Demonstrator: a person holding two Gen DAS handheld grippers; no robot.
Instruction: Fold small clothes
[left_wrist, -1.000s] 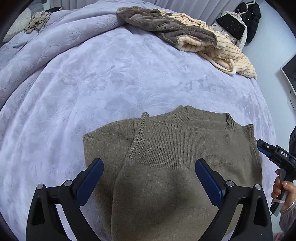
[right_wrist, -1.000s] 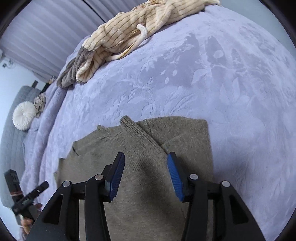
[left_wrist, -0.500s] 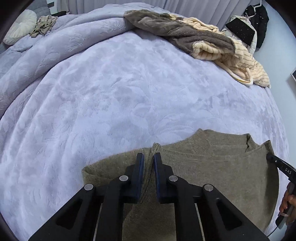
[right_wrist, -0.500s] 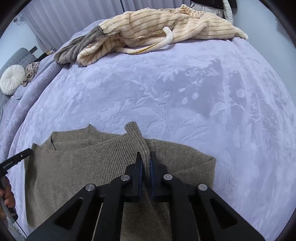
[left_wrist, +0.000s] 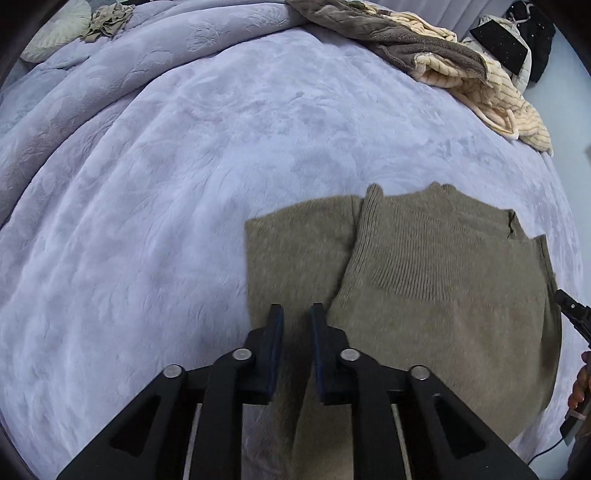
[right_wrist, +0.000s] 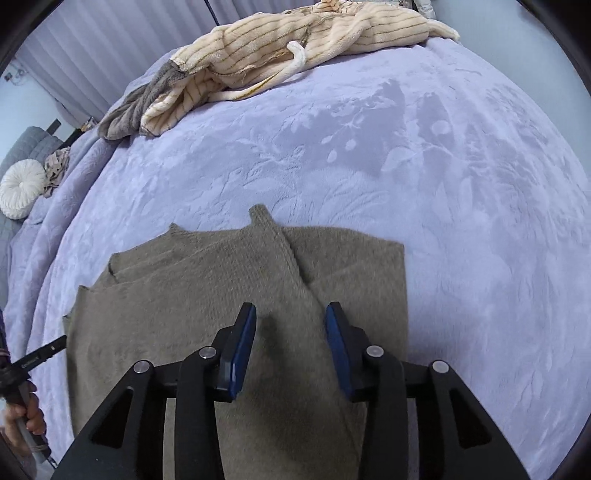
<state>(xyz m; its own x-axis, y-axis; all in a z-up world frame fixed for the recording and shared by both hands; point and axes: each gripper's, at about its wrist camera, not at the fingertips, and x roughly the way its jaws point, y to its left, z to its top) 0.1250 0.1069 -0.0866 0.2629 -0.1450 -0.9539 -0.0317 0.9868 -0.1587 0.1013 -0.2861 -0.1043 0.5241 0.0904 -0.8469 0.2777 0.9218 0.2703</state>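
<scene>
An olive-brown knitted sweater (left_wrist: 436, 280) lies flat on the lavender bedspread (left_wrist: 166, 177), with a sleeve folded across its body. My left gripper (left_wrist: 296, 314) hovers over the sweater's left part, its jaws a narrow gap apart and holding nothing. In the right wrist view the sweater (right_wrist: 177, 306) fills the lower middle. My right gripper (right_wrist: 290, 314) is open above the folded sleeve, empty. The tip of the other gripper shows at the far right of the left wrist view (left_wrist: 570, 308) and at the far left of the right wrist view (right_wrist: 40, 356).
A cream striped fleece garment (right_wrist: 295, 48) and a grey-brown one (left_wrist: 388, 33) lie heaped at the far edge of the bed. A round white cushion (right_wrist: 20, 188) and a crumpled beige cloth (left_wrist: 107, 18) sit near the headboard side. Black items (left_wrist: 517, 48) hang beyond the bed.
Both grippers were shut on the sweater's sleeve fabric half a second ago. Both have since let go and opened, the right wider than the left, and drawn back a little.
</scene>
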